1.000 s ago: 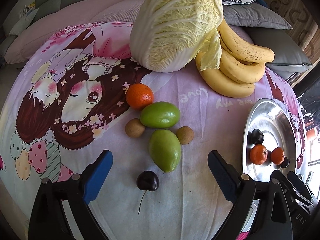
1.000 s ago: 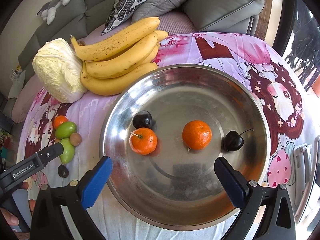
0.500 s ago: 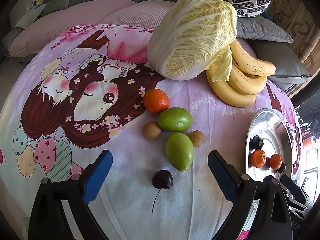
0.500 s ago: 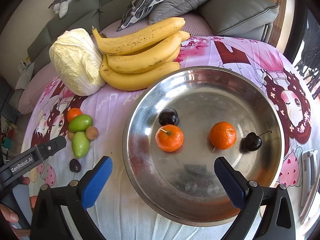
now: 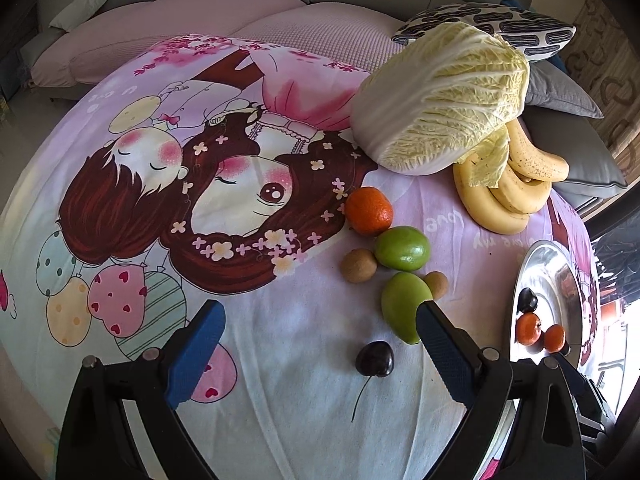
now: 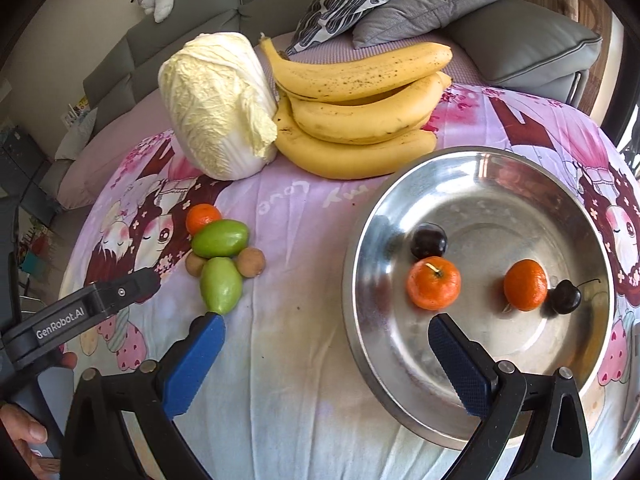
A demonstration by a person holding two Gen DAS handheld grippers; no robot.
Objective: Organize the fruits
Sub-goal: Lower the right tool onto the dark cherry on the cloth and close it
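Left gripper (image 5: 318, 344): jaws spread wide, nothing between them. Closest to it, just inside its right finger, a dark cherry (image 5: 375, 359) lies loose on the cartoon-print cloth (image 5: 280, 420), stem trailing back toward the gripper. Probably the next pick: open cloth on three sides, room to close.

Just past that finger, a green mango (image 5: 404, 306), partly covered by the fingertip. It would crowd a grasp on the cherry from the right. Beyond it, packed touching: two small brown fruits (image 5: 359, 266), a second green mango (image 5: 403, 248), a mandarin (image 5: 369, 211). Tight cluster, so best worked from the outside in.

Farther ahead-right: napa cabbage (image 5: 440, 96) leaning against a bunch of bananas (image 5: 504, 196). Bulky, and not bowl items, I judge.

Right gripper (image 6: 326, 336): also wide, empty, its right finger over the near rim of the steel bowl (image 6: 400, 184), its left finger over cloth. Inside the bowl, ahead of it: two mandarins (image 6: 434, 283), two cherries (image 6: 429, 240). Floor mostly bare, plenty of room.

Bare cloth lies between cluster and bowl, a free carry lane. The cloth falls away at its near and side edges; round fruit could roll.
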